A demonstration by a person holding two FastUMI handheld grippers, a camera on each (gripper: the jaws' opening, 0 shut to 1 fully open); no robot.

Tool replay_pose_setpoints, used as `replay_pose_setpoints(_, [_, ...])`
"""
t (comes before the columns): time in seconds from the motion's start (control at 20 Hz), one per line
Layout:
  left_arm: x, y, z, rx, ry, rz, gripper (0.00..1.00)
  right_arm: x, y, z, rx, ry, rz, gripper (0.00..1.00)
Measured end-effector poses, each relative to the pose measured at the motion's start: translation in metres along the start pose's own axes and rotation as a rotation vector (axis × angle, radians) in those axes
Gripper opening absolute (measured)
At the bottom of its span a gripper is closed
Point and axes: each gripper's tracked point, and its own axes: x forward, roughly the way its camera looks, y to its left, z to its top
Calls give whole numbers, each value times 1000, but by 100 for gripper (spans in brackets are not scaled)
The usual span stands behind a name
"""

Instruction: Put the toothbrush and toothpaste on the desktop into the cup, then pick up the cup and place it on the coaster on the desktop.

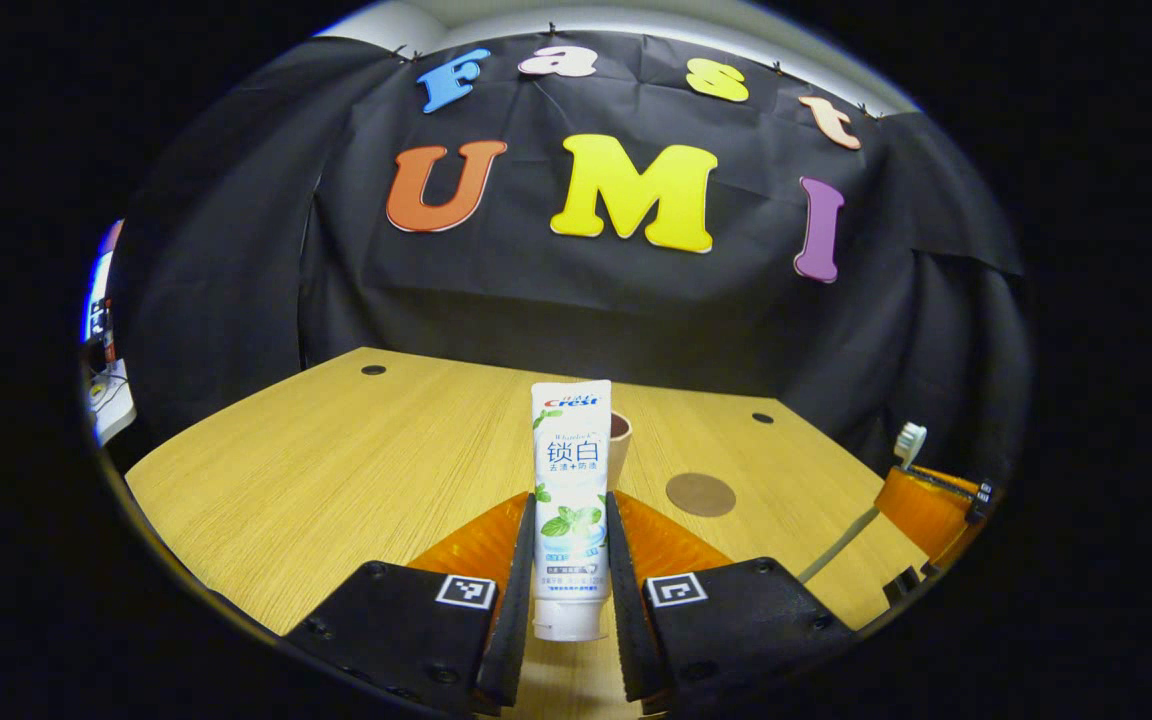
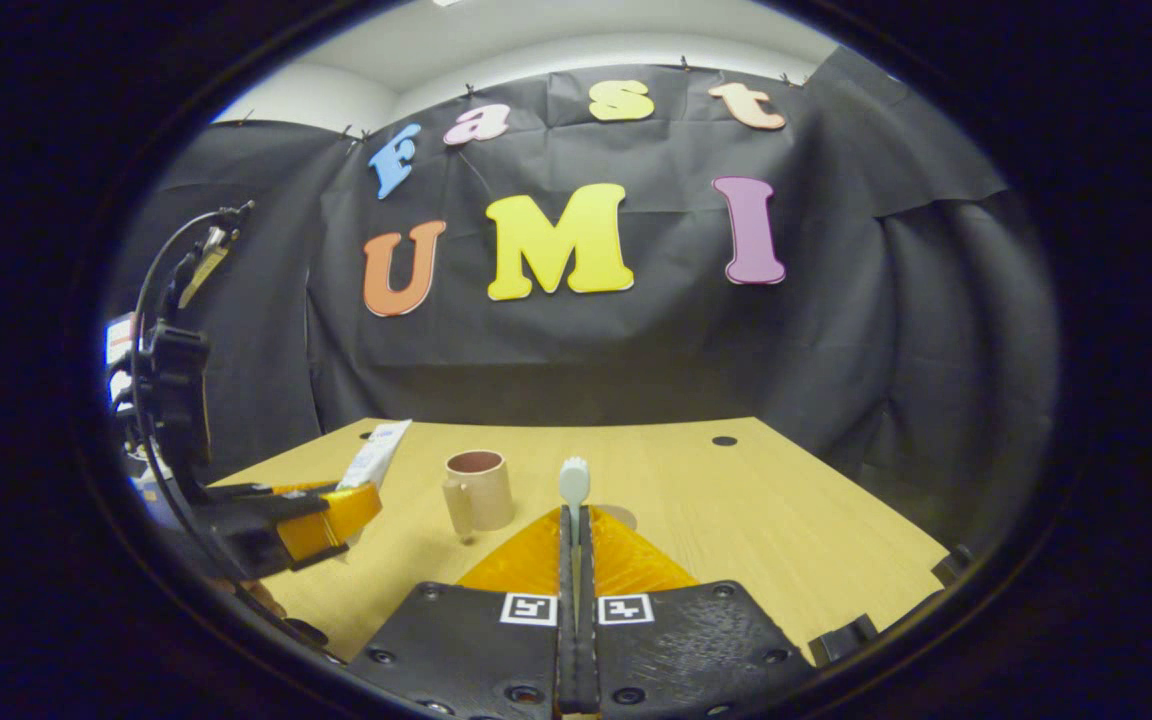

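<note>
— While both items sit in grips rather than in the cup (image 2: 478,503), hard to call much of the task finished. Agreed?

— Agreed. Cup standing upright on the surface (image 2: 786,520), mouth showing nothing poking out. Coaster (image 1: 700,494) lying bare, near the cup but apart from it. So neither the loading nor the move onto the coaster shown as done.

— And the toothpaste (image 1: 571,505)?

— Held upright, cap end down, pinched between the fingers of the left hand-held gripper (image 1: 571,560). Fingers narrowed to the tube's width, pressing on both sides. Seen from the right gripper view, tilted and raised off the surface, short of the cup.

— Toothbrush (image 2: 574,500)?

— Clamped in the right hand-held gripper (image 2: 576,560), fingers nearly pressed together on the thin handle, bristle head sticking up and forward. Also clear of the cup, just beside it in that view.

— Remaining, then?

— By judgement: dropping both into the cup, releasing, then gripping the cup and setting it on the coaster. Likely worth watching that the light cup does not tip when the tube goes in.
</note>
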Motion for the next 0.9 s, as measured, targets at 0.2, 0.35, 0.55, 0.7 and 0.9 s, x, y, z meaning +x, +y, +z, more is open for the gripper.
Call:
replay_pose_setpoints(0.2, [35, 1, 47, -9, -86, -49, 40, -2, -2, 4, -2, -7, 8, 0])
replay_pose_setpoints(0.35, [67, -1, 76, 36, -126, -57, 40, 1, -9, 7, 9, -9, -1, 0])
replay_pose_setpoints(0.55, [114, -12, 89, 26, -137, -95, 40, 1, -18, 8, 29, -4, -9, 0])
replay_pose_setpoints(0.7, [143, -17, 72, 51, -89, -106, 41, -1, -25, 13, 38, -11, -18, 0])
replay_pose_setpoints(0.9, [154, -28, 62, 3, -67, -137, 42, 0, -34, 15, 60, -11, -30, 0])
